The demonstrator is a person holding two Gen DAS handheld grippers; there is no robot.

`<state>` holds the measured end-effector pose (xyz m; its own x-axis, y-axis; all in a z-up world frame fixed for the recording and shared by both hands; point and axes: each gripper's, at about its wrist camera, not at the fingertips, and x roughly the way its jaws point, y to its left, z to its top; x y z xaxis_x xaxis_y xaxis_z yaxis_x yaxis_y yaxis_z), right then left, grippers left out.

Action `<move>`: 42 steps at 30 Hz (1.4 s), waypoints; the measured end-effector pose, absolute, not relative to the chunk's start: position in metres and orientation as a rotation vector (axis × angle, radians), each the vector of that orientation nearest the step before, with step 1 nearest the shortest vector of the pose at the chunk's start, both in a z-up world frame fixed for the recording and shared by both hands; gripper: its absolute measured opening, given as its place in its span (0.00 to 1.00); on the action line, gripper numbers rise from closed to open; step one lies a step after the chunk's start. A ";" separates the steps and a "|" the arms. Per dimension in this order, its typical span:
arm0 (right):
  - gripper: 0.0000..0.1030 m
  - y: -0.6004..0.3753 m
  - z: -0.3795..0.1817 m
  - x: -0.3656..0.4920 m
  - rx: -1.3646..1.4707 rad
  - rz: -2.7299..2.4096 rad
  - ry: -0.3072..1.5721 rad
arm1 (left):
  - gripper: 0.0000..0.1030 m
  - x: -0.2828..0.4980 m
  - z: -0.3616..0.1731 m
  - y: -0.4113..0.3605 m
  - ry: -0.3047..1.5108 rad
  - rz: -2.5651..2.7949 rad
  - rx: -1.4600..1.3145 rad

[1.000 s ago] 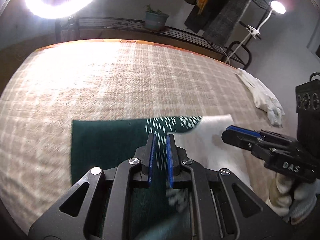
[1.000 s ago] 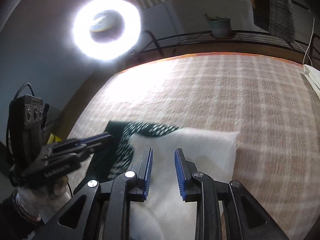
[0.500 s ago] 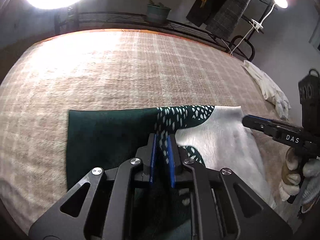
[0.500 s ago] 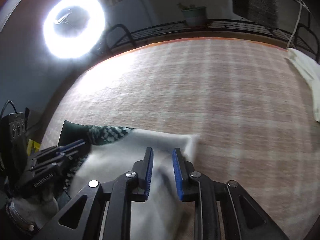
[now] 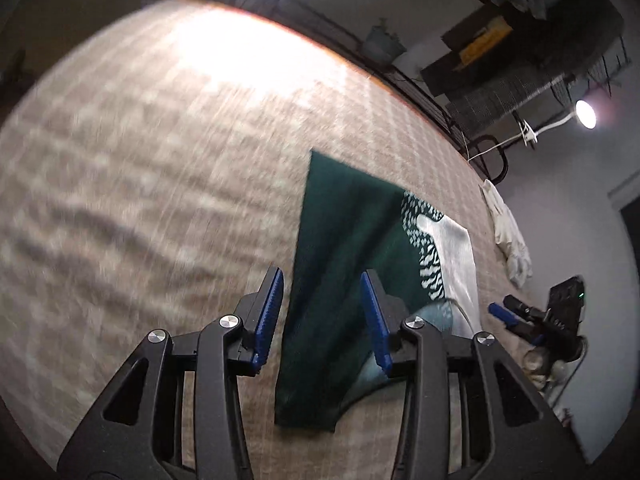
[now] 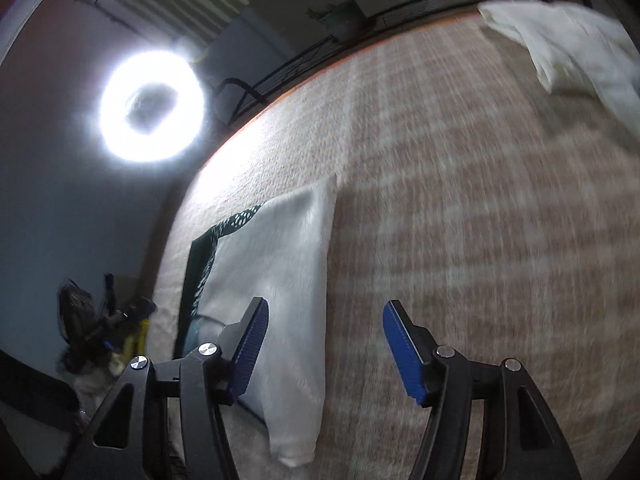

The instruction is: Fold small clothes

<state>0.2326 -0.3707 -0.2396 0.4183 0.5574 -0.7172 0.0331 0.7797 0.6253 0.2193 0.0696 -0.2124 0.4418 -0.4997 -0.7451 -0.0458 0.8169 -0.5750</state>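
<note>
1. the left tool [image 5: 322, 316] hangs with its blue-padded jaws spread wide apart and nothing between them; the dark green part of the folded garment [image 5: 340, 280] shows in the gap below.
2. the right tool [image 6: 324, 350] is likewise spread wide and holds nothing; its left pad sits over the white half of the garment, its right pad over the bare plaid cover.
3. the folded garment [image 6: 280, 280] lies flat on the plaid-covered tabletop [image 5: 140, 180], a long narrow shape: dark green on one side, white on the other, with a band of white flecks on green between them.
4. in the left view the right tool [image 5: 520, 320] shows small at the right edge, near the garment's white side; in the right view the left tool [image 6: 120, 316] shows blurred at the left edge.
5. a crumpled white cloth [image 6: 580, 52] lies well apart from the garment, near the far edge of the tabletop.
6. a ring light [image 6: 152, 106] glares beyond the tabletop; a small potted plant [image 6: 340, 18], perhaps on a rail, sits behind it.
</note>
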 end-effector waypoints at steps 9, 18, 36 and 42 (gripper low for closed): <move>0.45 -0.377 -0.264 0.222 0.752 0.419 1.147 | 0.39 0.230 -0.256 0.080 1.176 -0.361 -0.789; 0.38 -0.361 -0.283 0.246 0.876 0.505 1.130 | 0.39 0.258 -0.264 0.070 1.167 -0.451 -0.866; 0.01 -0.305 -0.248 0.269 0.677 0.478 1.109 | 0.01 0.260 -0.230 0.028 1.090 -0.406 -0.650; 0.01 -0.289 -0.220 0.267 0.606 0.489 1.071 | 0.01 0.252 -0.207 0.021 1.047 -0.425 -0.614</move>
<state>0.2668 -0.2890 -0.2201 0.4026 0.6378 -0.6567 -0.0784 0.7387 0.6694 0.2516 0.0205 -0.2065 0.4452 -0.5965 -0.6678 0.0375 0.7576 -0.6517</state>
